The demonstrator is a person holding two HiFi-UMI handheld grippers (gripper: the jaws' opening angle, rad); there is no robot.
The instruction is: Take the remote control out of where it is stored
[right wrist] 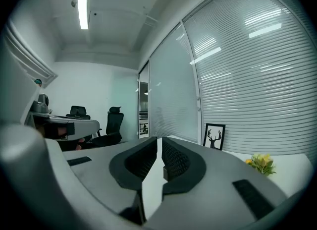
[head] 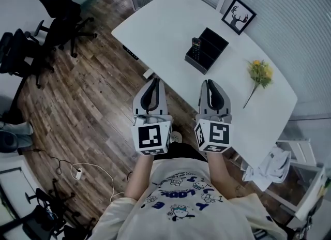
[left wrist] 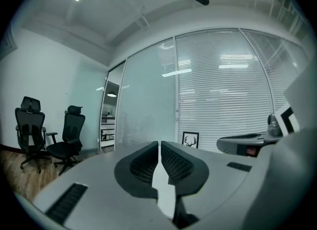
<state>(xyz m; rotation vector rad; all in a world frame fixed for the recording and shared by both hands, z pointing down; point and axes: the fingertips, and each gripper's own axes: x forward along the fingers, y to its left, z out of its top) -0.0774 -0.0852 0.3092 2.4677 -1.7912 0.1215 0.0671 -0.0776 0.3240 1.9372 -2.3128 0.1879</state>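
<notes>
Remote [head: 196,45] stands on end at the left end of the black box [head: 211,51], its top clear of the rim. Likely light, rigid, slick plastic, so pinch the exposed top across its narrow sides and lift straight up.

Left gripper [head: 153,81] and right gripper [head: 208,83]: jaws together, empty, well short of the box.

Box sits on a smooth white table [head: 165,19]. Frame [head: 238,15] is beyond the box, flower [head: 260,73] to its right. Wood floor [head: 88,89] and chairs [head: 57,6] lie far left of the box.

You are wearing a cream T-shirt [head: 191,182] printed with blue cartoon figures; you are carrying a left gripper [head: 153,81] and right gripper [head: 208,83], grey-shelled, black-padded, bearing black-and-white marker cubes [head: 152,137].
</notes>
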